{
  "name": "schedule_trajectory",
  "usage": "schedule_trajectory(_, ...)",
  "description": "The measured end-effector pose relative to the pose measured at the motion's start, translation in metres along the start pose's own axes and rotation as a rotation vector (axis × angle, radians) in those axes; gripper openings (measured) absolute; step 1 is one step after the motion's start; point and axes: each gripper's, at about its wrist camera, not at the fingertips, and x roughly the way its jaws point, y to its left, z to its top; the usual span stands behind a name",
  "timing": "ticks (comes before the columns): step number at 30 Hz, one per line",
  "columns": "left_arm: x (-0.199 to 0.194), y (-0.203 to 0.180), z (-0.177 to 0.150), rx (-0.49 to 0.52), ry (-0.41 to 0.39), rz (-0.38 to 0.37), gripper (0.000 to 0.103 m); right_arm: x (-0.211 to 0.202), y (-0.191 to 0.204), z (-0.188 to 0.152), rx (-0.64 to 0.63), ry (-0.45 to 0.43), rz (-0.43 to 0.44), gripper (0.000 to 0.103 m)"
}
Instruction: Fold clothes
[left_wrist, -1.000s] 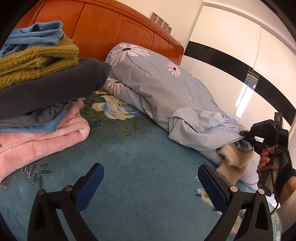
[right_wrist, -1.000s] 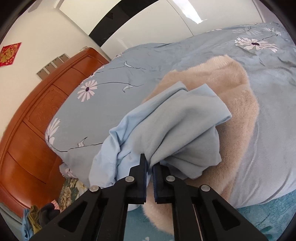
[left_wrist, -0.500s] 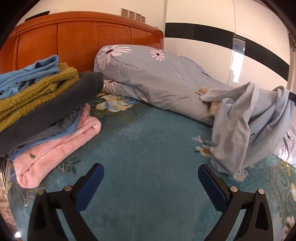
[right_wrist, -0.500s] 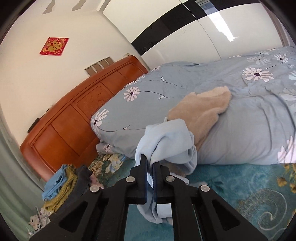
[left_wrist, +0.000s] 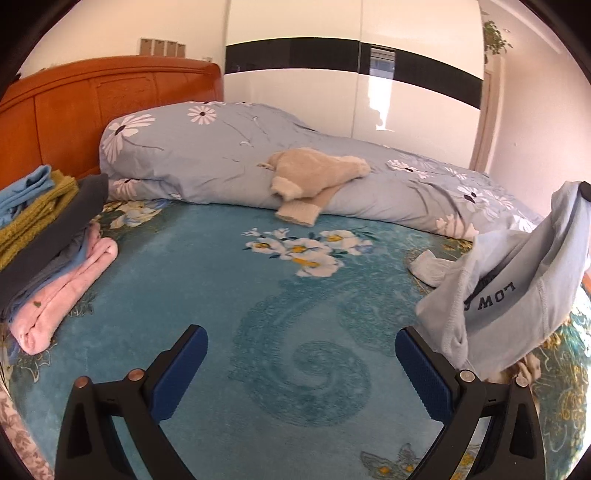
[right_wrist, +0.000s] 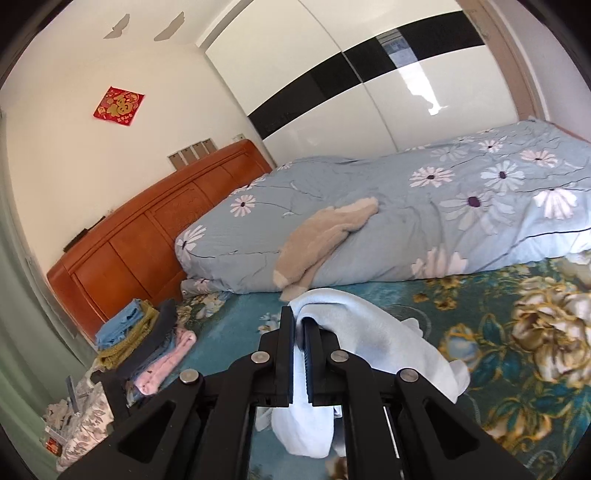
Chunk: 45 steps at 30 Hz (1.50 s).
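shirt (right_wrist: 373, 343): thin smooth pale-blue cloth
sweater (left_wrist: 314, 181): fuzzy beige knit
blanket (left_wrist: 229, 288): short teal plush, matt
headboard (right_wrist: 147, 236): glossy orange wood
wardrobe (right_wrist: 332, 81): glossy white panels
duvet (right_wrist: 480, 206): matt, creased cotton-like cloth

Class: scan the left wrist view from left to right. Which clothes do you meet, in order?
Stack of folded clothes → beige sweater on the quilt → light blue garment hanging at the right edge.
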Motion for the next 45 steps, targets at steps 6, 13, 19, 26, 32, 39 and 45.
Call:
schedule_trajectory(6, -0.004, -0.031, -0.008, 0.041, 0.034, -0.04, 0.103, -0.022, -0.082, -0.047, 0.089, 0.087, -0.255, 0.004)
schedule_trajectory(13, -0.006, -0.047, -0.022, 0.079, 0.071, -0.038, 0.103, -0.038, -0.119, -0.087, 0.085, 0.231, -0.335, 0.01)
schedule_trajectory(19, -0.001, -0.044, -0.033, 0.057, 0.108, -0.044, 0.103, -0.075, -0.102, -0.098, -0.088, 0.276, -0.47, 0.032)
schedule_trajectory(26, 0.009, -0.048, -0.044, 0.03, 0.166, -0.06, 0.103, -0.036, -0.04, -0.097, -0.416, 0.325, -0.371, 0.054)
schedule_trajectory(32, 0.001, -0.046, -0.051, 0.085, 0.167, -0.008, 0.103, 0.054, 0.014, -0.118, -0.816, 0.435, -0.306, 0.054)
schedule_trajectory(39, 0.003, -0.024, -0.056, -0.005, 0.196, -0.02, 0.103, 0.09, 0.038, -0.117, -1.004, 0.443, -0.218, 0.059)
schedule_trajectory(45, 0.005, -0.027, -0.06, -0.011, 0.2, -0.026, 0.103, 0.109, 0.047, -0.122, -0.999, 0.452, -0.175, 0.05)
